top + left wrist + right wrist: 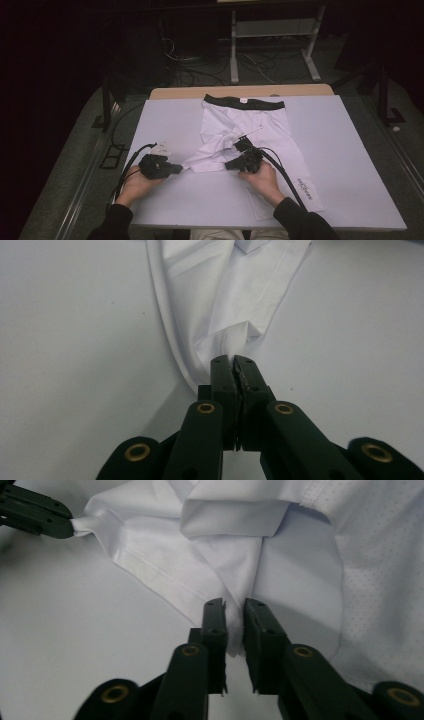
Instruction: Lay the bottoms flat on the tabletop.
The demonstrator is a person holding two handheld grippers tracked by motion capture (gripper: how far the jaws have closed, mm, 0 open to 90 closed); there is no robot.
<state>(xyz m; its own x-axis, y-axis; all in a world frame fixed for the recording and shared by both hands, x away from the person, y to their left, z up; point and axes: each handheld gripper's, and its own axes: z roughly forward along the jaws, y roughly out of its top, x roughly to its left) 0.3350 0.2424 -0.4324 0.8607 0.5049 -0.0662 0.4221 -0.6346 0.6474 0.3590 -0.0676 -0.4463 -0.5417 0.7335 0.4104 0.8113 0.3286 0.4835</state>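
Overhead, white shorts lie mid-table, one leg folded leftward. Left gripper view: jaws clamped on the leg's hem corner. Right gripper view: jaws nearly closed with a hem fold between them; grip unclear.

Shorts on table, centre.

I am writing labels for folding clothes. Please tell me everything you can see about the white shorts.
The white shorts lie on the white table, of thin smooth fabric with a black waistband at the far edge and small print on one leg. One leg is folded across. The left gripper is shut on its hem corner; the right gripper has a fabric edge between its jaws, a narrow gap showing.
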